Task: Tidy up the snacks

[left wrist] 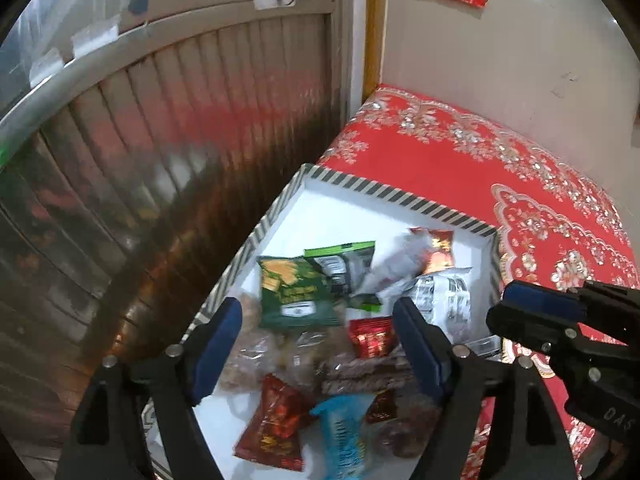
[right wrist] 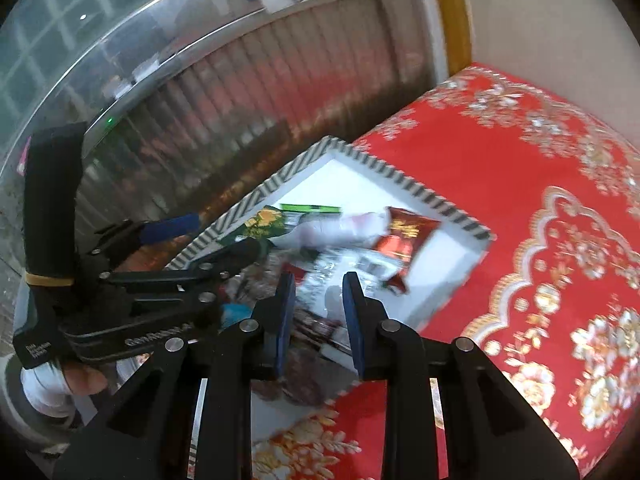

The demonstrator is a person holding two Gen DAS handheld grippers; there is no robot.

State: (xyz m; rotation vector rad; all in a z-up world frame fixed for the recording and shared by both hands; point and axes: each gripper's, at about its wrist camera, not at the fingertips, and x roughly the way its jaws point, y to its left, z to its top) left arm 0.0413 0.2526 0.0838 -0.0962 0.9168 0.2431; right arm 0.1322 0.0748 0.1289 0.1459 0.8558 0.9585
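A white tray with a black-and-white striped rim (left wrist: 384, 190) (right wrist: 400, 184) lies on a red cloth and holds several snack packets. Among them are a green chip bag (left wrist: 292, 292) (right wrist: 264, 224), a silver packet (left wrist: 440, 296), a red packet (left wrist: 438, 248) (right wrist: 408, 236), a blue packet (left wrist: 344, 432) and clear bags of brown snacks (left wrist: 256, 356). My left gripper (left wrist: 318, 308) (right wrist: 228, 234) hangs open over the pile, with nothing between its pads. My right gripper (right wrist: 318, 292) (left wrist: 520, 308) hovers at the tray's right side, shut on nothing.
The red floral cloth (left wrist: 460, 160) (right wrist: 520, 200) spreads to the right of the tray. A ribbed metal shutter (left wrist: 160, 140) runs close along the tray's left side. A pale wall (left wrist: 500, 40) and a yellow frame (left wrist: 374, 20) stand behind. A hand (right wrist: 80, 380) holds the left gripper.
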